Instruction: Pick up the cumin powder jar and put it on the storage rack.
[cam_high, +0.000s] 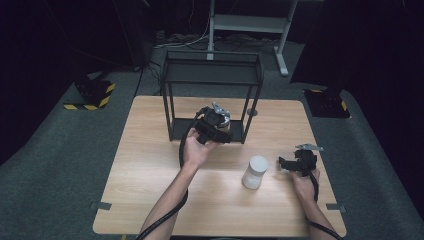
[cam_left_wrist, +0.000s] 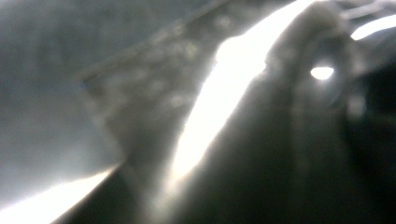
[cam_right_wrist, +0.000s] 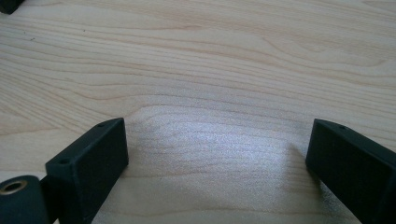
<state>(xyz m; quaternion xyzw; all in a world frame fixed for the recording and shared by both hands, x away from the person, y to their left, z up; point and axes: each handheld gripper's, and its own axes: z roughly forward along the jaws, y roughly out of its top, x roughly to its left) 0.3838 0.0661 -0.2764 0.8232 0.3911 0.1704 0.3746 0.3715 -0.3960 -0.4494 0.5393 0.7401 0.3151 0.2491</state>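
Note:
My left gripper (cam_high: 223, 130) is held up at the front of a black wire rack (cam_high: 210, 82), level with its lower shelf. A small pale thing (cam_high: 225, 122) sits at its jaws, and the jaws look shut on it. In the left gripper view that thing (cam_left_wrist: 219, 107) is a glossy blur right against the lens, so I cannot tell what it is. My right gripper (cam_high: 288, 163) rests low over the table's right side; its black jaws (cam_right_wrist: 217, 140) stand wide open over bare wood. A white cylindrical bottle (cam_high: 255, 171) stands upright between the two hands.
The wooden table (cam_high: 150, 200) stands on grey carpet, with the rack at its far middle. Beyond it are a metal frame stand (cam_high: 247, 22) and dark equipment with yellow-black striped bases (cam_high: 90, 97).

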